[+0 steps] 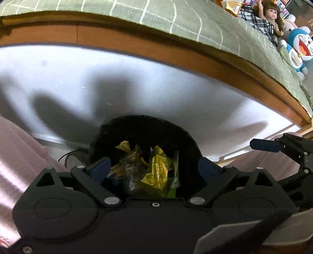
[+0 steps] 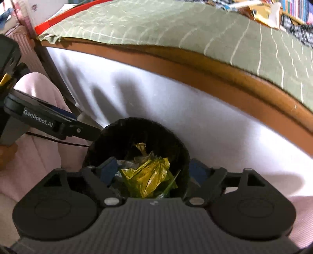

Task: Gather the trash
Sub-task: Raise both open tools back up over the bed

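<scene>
A black bin [image 1: 144, 131] lined with a dark bag stands on the floor against the white side of a bed. Inside lie crumpled gold wrappers [image 1: 156, 170], clear plastic and a green scrap. My left gripper [image 1: 153, 166] hangs just above the bin's mouth, jaws wide open, nothing between the blue pads [image 1: 99, 168]. In the right wrist view the same bin [image 2: 137, 127] and gold wrapper [image 2: 148, 177] sit below my right gripper [image 2: 152, 169], also open with nothing in it. The right gripper's blue finger [image 1: 266, 145] shows at the right edge, and the left gripper's body [image 2: 58, 121] at the left.
The bed has a wooden frame [image 1: 176, 50] and a green checked sheet [image 1: 156, 17]. A doll [image 1: 272, 15] and plush toys [image 1: 299, 45] rest on it at the far right. A person's pink-clothed legs [image 1: 21, 148] flank the bin. A black cable [image 1: 66, 156] lies on the floor.
</scene>
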